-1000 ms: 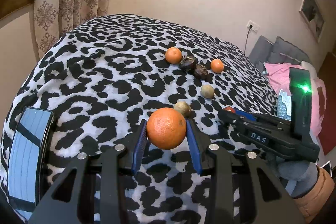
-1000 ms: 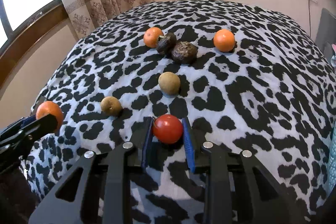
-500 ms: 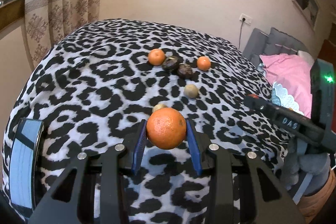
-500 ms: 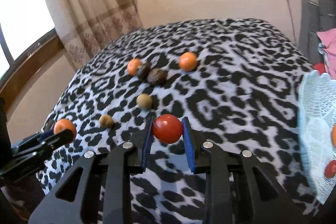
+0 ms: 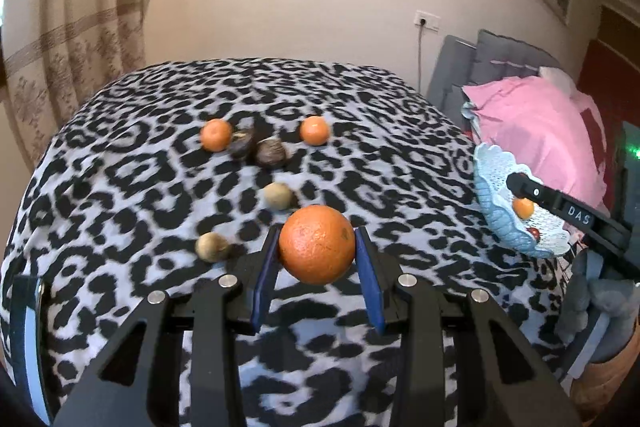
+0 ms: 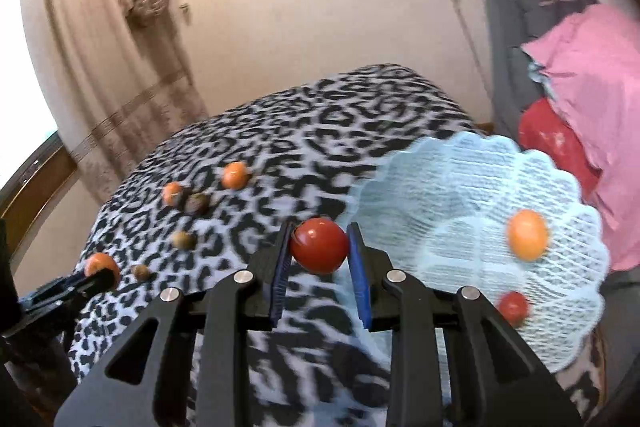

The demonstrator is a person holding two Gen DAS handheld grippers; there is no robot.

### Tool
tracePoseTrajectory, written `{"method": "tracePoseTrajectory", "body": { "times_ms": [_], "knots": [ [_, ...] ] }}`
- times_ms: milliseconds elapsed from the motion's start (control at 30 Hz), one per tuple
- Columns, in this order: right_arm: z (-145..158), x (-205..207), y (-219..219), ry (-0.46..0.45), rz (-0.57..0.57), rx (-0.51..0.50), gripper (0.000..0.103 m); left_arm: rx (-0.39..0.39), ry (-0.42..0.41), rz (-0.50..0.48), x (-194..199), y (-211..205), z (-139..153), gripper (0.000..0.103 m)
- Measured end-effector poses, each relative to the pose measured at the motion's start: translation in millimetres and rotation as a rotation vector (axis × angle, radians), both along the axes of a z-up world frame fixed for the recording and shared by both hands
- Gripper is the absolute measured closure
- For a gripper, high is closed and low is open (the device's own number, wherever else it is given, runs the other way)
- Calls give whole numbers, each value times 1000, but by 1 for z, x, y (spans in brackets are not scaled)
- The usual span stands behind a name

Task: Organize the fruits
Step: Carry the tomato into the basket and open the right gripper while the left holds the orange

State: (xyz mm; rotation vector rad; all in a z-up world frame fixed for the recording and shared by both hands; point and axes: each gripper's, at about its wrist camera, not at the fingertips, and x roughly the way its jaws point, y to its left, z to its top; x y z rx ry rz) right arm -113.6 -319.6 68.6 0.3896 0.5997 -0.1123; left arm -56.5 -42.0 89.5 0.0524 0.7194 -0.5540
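Between the blue pads of the left gripper (image 5: 317,259) sits a big orange (image 5: 317,245), pinched on both sides and lifted clear of the spotted blanket (image 5: 120,187). It is round, so it has no long axis to speak of; a small dark mark on its skin faces up and to the right. Beyond the fingertips, on the blanket, lies a pale brown fruit (image 5: 277,195), and another like it (image 5: 211,247) lies just left of the left finger. Further out past the tips are two small oranges (image 5: 216,135) (image 5: 315,131) with two dark wrinkled fruits (image 5: 271,153) touching each other between them.

The right gripper (image 6: 319,247) has its fingers drawn in tight on a red tomato (image 6: 319,246), also held off the blanket. The tomato is near round; its stem end seems to face the left finger, though blur makes that hard to tell. To the right of the right finger, close by, is a pale blue basket (image 6: 460,163) with a wavy rim, holding a small orange fruit (image 6: 527,235) and a small red one (image 6: 512,307), well apart from each other. Behind the basket is a pink cloth (image 6: 592,87). Far off to the left of the left finger, the other gripper shows with its orange at the blanket's edge.
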Motion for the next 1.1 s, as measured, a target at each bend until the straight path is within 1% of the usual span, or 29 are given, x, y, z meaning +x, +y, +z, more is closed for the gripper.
{"method": "tracePoseTrajectory", "body": {
  "times_ms": [233,533,567,600,633,667,733,1100],
  "knots": [
    [-22,-19,-28,45,-64,23,75,19,-9,-63,-5,-32,4,65],
    [-37,-31,-40,69,-90,32,74,31,-16,-129,-10,-65,7,65],
    [-39,-32,-41,70,-92,36,73,32,-17,-134,-11,-67,7,65],
    [-40,-34,-42,70,-94,41,71,32,-18,-141,-11,-70,8,65],
    [-40,-34,-43,69,-96,44,65,33,-19,-145,-12,-73,8,65],
    [-40,-35,-44,65,-97,45,63,35,-19,-150,-12,-75,8,65],
    [-39,-37,-45,58,-98,39,61,40,-20,-162,-12,-82,8,65],
    [-35,-51,-56,21,-119,31,61,64,-45,-255,-22,-126,12,65]
  ]
}}
